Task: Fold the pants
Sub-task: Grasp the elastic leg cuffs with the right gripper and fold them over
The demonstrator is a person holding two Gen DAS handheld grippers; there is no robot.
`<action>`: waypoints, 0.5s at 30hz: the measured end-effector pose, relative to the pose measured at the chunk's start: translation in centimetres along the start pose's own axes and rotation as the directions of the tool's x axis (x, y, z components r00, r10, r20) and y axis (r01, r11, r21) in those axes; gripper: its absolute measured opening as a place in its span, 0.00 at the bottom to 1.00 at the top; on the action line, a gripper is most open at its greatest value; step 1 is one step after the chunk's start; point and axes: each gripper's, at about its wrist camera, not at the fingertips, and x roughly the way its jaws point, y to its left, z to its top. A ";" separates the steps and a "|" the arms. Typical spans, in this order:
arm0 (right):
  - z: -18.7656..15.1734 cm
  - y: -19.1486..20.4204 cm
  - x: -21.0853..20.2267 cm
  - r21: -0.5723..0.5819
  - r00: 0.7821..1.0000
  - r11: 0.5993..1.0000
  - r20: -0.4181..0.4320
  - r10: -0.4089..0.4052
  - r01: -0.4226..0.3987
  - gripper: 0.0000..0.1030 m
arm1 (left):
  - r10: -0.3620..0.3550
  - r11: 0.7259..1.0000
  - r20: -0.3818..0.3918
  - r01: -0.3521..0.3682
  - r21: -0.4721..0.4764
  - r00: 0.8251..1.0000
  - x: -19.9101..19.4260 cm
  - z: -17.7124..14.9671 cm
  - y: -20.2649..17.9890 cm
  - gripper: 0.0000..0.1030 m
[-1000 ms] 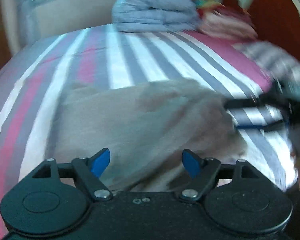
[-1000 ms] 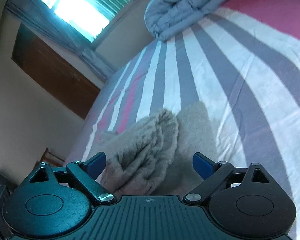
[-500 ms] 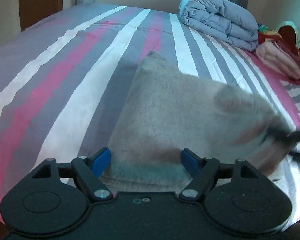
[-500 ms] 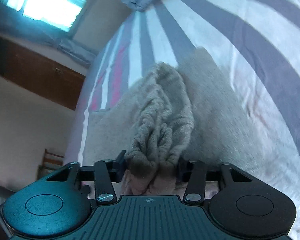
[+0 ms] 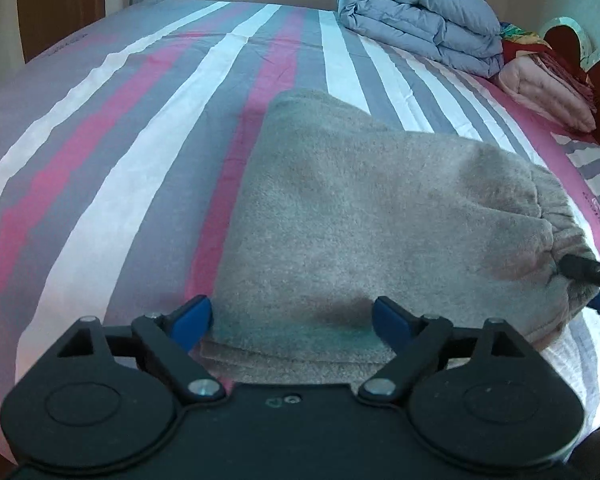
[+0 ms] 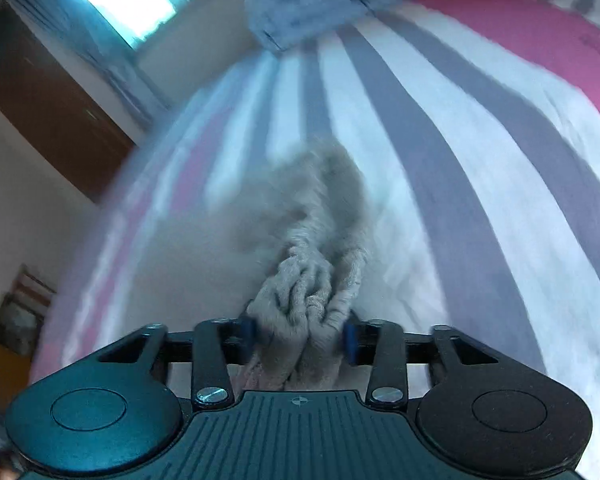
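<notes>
Grey fleece pants lie half-folded on striped bed, centre frame. Right claw clamps bunched waistband — mid-fold. Left claw spread wide, straddling near edge; next: pinch it.

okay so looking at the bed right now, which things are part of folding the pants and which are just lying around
Part of the job:
grey pants
right gripper, shut on the bunched waistband
left gripper, open around the near edge

Just lying about:
folded grey-blue duvet
pink folded bedding
striped bedsheet, only the work surface
</notes>
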 end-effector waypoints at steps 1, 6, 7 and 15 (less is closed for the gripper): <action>0.1 0.0 -0.7 0.003 1.000 1.000 0.022 -0.008 0.008 0.61 | -0.005 1.000 0.001 0.005 -0.008 1.000 -0.2 0.1 0.2 0.75; 2.1 2.2 -4.8 -0.082 0.982 0.997 0.191 0.008 0.008 0.61 | -0.020 0.998 0.044 0.023 -0.051 0.999 -1.3 1.1 0.8 0.74; 2.3 3.1 -4.8 -0.105 0.979 0.994 0.202 0.041 -0.020 0.61 | -0.029 0.998 0.043 0.031 -0.052 0.999 -1.3 1.3 0.6 0.74; -0.7 8.3 1.7 -0.368 0.996 0.926 0.074 -0.058 0.081 0.41 | -0.001 0.999 -0.098 -0.003 -0.042 0.995 2.1 1.5 0.2 0.77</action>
